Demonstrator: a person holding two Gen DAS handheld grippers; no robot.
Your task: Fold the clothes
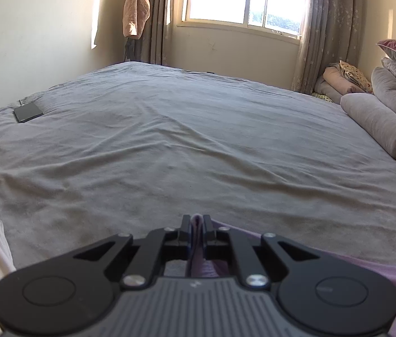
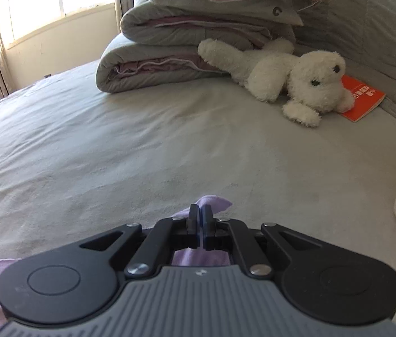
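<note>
Folding step: lilac garment (image 1: 372,275) was stretched over the bed (image 1: 169,140).
Left gripper (image 1: 197,226): clenched on its edge.
Right gripper (image 2: 200,219): likewise.
Next: likely carry both edges across together.

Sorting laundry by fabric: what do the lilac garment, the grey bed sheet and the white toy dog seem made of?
Lilac garment: thin matte knit, probably cotton jersey; it creases softly where the right claw pinches it. Grey bed sheet: matte woven cloth, likely cotton, with fine wrinkles. White toy dog: fluffy synthetic-looking plush with shaggy pile.
</note>
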